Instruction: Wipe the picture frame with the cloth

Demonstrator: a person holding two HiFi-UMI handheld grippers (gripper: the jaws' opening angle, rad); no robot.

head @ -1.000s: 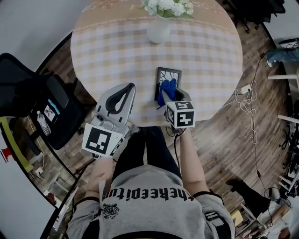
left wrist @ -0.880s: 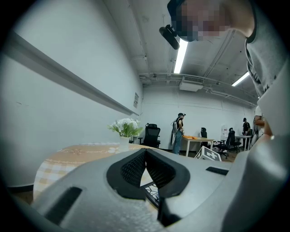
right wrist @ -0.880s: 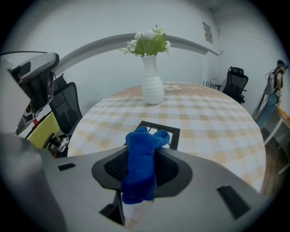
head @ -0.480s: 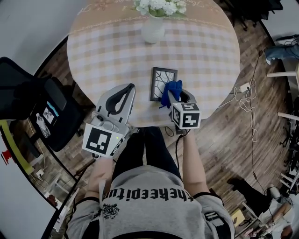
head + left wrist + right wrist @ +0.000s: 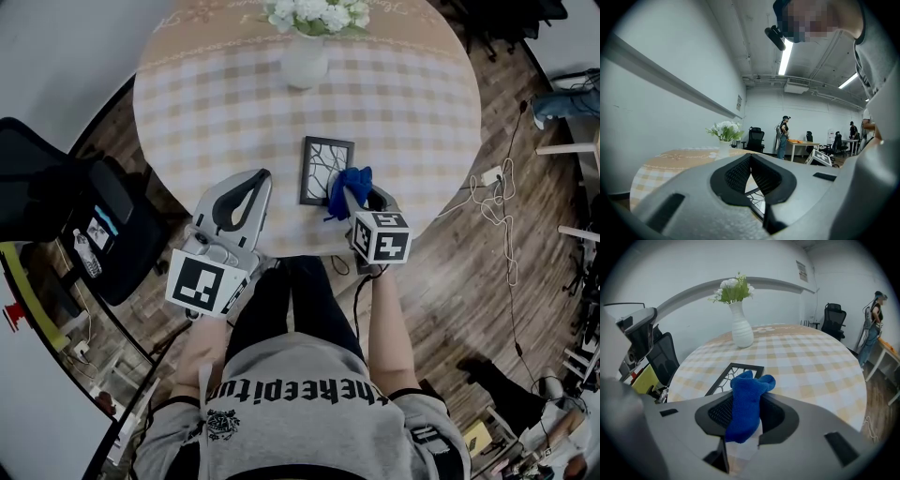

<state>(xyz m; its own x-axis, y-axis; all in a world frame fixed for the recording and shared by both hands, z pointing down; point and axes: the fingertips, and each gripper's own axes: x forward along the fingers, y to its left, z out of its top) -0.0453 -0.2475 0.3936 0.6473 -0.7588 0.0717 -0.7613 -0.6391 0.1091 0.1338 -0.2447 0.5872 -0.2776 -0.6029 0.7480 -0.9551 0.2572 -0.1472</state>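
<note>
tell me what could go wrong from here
The picture frame lies loose near the table edge, and the left claw is off to its side, not steadying it; a wipe could slide it off.
Only a short tuft of cloth sticks out past the right claw, so the hard tips might scrape the frame.

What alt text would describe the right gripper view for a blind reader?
The right gripper holds a blue cloth between its jaws, with a black picture frame lying flat on the checked table just beyond. A white vase of flowers stands farther back.
</note>
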